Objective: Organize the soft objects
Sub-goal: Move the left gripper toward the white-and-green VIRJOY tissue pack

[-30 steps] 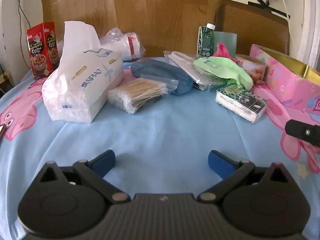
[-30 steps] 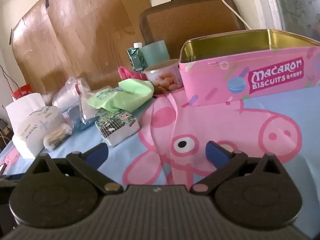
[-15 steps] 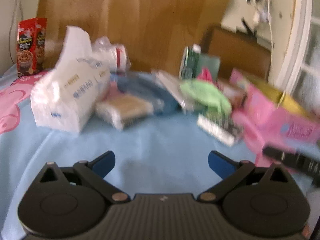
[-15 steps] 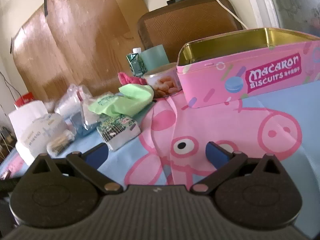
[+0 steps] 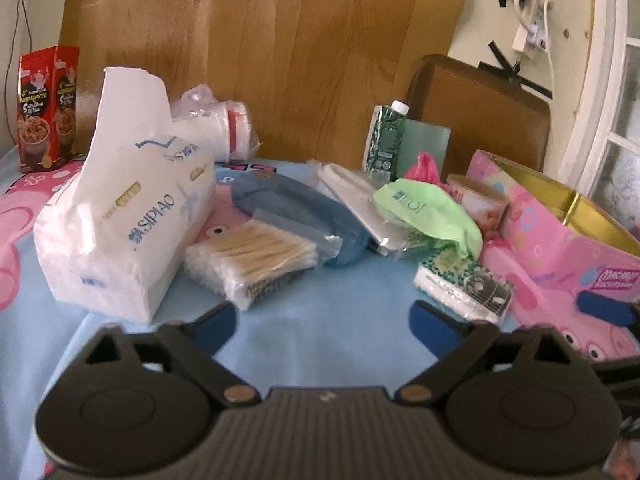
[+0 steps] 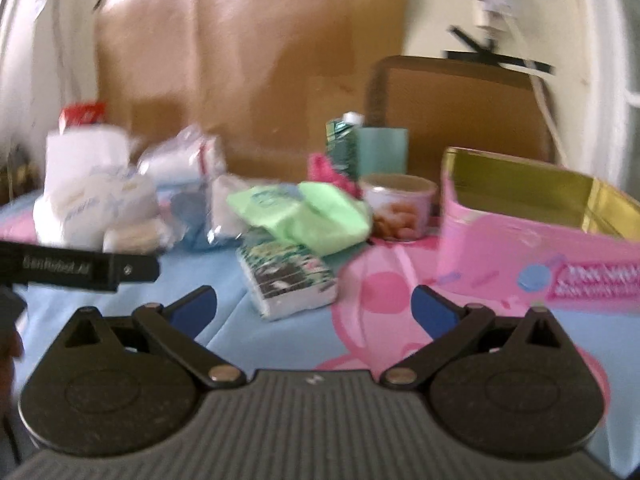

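Observation:
Soft items lie in a row on the cartoon-pig cloth. A white tissue pack (image 5: 124,216) sits left, a bag of cotton swabs (image 5: 252,256) beside it, then a blue pouch (image 5: 300,212), a green packet (image 5: 428,212) and a small patterned tissue pack (image 5: 464,288). The open pink biscuit tin (image 5: 560,248) stands right. My left gripper (image 5: 322,320) is open and empty, short of the swabs. My right gripper (image 6: 314,306) is open and empty, just in front of the patterned tissue pack (image 6: 288,280), with the tin (image 6: 536,240) to its right.
A red snack box (image 5: 44,108) stands far left, a green carton (image 5: 384,136) and a small round tub (image 5: 476,204) at the back. A wooden board and a brown chair back (image 5: 480,116) rise behind. The left gripper's body (image 6: 80,270) crosses the right wrist view's left side.
Both grippers swung: the left turned right and closer to the items, the right turned left toward the patterned tissue pack. Both stay open. No object has moved.

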`<act>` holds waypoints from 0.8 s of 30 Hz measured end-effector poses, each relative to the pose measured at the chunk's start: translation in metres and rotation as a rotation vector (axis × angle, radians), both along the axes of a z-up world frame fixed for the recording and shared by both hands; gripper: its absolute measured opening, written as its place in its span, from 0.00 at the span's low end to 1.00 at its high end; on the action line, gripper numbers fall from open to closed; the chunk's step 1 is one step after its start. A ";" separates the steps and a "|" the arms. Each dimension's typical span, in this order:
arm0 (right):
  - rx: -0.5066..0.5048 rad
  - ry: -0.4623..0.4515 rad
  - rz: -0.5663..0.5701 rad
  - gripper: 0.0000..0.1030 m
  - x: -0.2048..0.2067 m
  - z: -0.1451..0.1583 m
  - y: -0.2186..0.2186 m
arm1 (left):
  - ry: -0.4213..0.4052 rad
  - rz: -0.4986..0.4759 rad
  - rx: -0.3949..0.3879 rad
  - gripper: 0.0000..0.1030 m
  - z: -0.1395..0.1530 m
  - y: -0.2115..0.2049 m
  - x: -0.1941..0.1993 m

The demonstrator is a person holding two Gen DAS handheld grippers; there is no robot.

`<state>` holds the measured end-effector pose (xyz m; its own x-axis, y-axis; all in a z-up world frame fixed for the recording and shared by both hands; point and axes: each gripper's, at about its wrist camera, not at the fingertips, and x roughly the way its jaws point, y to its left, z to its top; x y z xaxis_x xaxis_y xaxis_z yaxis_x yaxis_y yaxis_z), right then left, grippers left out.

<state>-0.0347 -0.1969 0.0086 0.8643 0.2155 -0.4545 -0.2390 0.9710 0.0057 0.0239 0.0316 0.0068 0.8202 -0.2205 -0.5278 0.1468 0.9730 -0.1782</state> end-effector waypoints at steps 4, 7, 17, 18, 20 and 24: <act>-0.054 0.056 0.094 1.00 0.015 -0.005 0.011 | -0.004 -0.003 -0.035 0.88 -0.002 0.005 -0.002; -0.068 0.039 0.107 1.00 0.024 -0.004 0.015 | -0.026 0.000 -0.054 0.88 -0.001 0.007 -0.004; 0.009 0.185 0.120 0.76 0.066 -0.016 0.010 | 0.019 -0.002 -0.074 0.88 -0.002 0.010 0.003; 0.021 0.181 0.120 0.68 0.065 -0.016 0.008 | 0.026 -0.005 -0.072 0.88 -0.002 0.010 0.004; 0.010 0.168 0.115 0.60 0.061 -0.015 0.008 | 0.038 -0.011 -0.068 0.88 -0.004 0.009 0.006; 0.005 0.149 0.137 0.59 0.037 -0.015 0.013 | 0.064 -0.033 -0.069 0.90 -0.006 0.008 0.008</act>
